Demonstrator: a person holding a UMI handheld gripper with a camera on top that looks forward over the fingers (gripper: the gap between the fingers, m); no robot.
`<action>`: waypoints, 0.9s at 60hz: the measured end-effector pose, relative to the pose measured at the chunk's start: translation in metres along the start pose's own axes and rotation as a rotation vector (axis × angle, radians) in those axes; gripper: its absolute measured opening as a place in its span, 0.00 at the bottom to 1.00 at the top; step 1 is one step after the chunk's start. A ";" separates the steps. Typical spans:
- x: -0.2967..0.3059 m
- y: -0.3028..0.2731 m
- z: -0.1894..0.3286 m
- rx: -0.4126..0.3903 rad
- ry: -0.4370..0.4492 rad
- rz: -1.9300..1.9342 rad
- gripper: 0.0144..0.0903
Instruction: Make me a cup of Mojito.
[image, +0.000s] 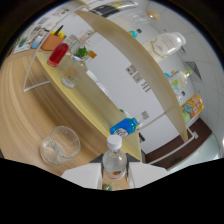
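The fingers (114, 176) are closed on a small clear bottle (114, 161) with a white cap, one white finger pressing on each side of it, and they hold it above the wooden tabletop (20, 130). An empty glass (60, 145) stands on the tabletop just beside the bottle. Beyond them, a shelf (100, 95) carries a red bottle (58, 54), a green plant (81, 51) and a blue packet (124, 126).

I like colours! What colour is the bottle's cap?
White, in the gripper view: bottle cap.
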 end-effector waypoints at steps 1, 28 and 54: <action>0.000 -0.001 0.000 0.009 0.008 -0.042 0.27; 0.019 -0.032 0.010 0.079 0.236 -1.008 0.26; 0.012 -0.043 0.008 0.090 0.241 -1.133 0.27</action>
